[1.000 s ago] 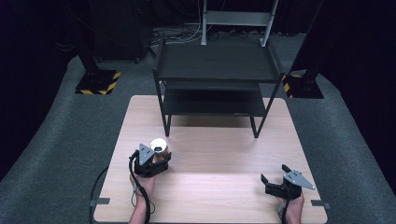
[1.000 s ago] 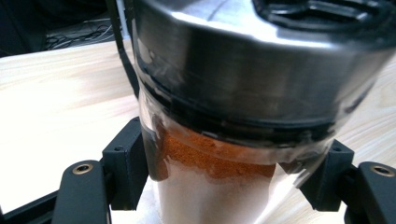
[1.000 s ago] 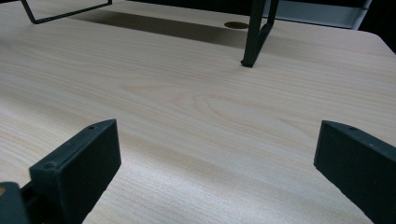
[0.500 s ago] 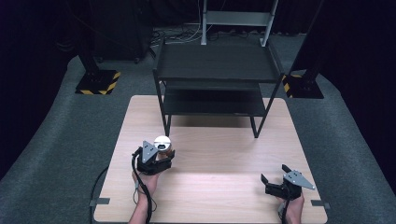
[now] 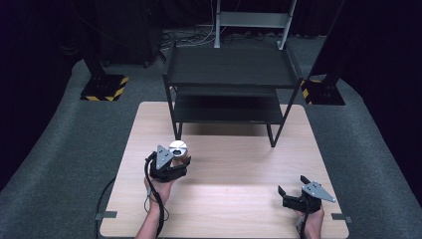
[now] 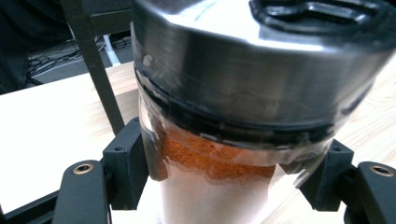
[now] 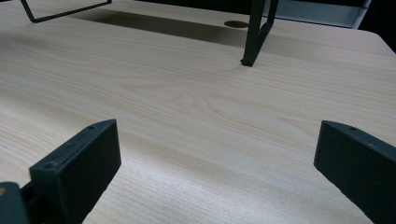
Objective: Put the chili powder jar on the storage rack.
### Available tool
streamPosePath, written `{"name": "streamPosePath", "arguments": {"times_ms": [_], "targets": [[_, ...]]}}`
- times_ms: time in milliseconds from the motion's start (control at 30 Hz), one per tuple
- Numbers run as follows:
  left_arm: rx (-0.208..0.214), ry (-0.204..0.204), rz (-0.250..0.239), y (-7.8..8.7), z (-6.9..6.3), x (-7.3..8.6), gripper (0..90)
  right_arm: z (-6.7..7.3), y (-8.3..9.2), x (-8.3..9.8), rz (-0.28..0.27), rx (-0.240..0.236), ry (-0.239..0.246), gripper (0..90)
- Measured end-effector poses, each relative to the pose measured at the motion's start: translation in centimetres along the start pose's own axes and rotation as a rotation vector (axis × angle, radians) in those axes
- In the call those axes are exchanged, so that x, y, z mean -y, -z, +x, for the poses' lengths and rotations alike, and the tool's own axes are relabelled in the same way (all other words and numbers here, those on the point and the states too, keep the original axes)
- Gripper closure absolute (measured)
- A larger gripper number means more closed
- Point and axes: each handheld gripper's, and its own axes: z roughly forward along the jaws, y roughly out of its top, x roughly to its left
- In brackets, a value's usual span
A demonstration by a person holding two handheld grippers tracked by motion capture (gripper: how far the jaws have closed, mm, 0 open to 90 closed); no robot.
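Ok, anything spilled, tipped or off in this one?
Nothing stands out. The spice jar sits upright and capped between the left tongs, the right tongs rest open, and the table shows no spill.

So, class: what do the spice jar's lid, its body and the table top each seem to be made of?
Lid: brushed metal by its dull grey sheen, possibly metal-look plastic.
Jar body: clear glass or plastic; orange powder shows through.
Table top: pale wood or wood-look laminate, with visible grain and a matt finish.

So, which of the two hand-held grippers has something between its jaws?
The left hand-held gripper: its jaws are closed on a spice jar with orange powder. The right hand-held gripper stands open over bare table.
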Motion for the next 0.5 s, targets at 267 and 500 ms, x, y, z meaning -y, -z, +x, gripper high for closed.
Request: {"name": "streamPosePath", "arguments": {"times_ms": [267, 500], "targets": [[0.013, -0.019, -0.003, -0.4, 0.1, -0.9, 29.7, 0.0, 0.0, 0.0, 0.001, 0.001, 0.001, 0.0], [0.019, -0.031, -0.007, -0.7, 0.0, -1.5, 29.7, 0.0, 0.0, 0.0, 0.001, 0.000, 0.002, 0.0]]}}
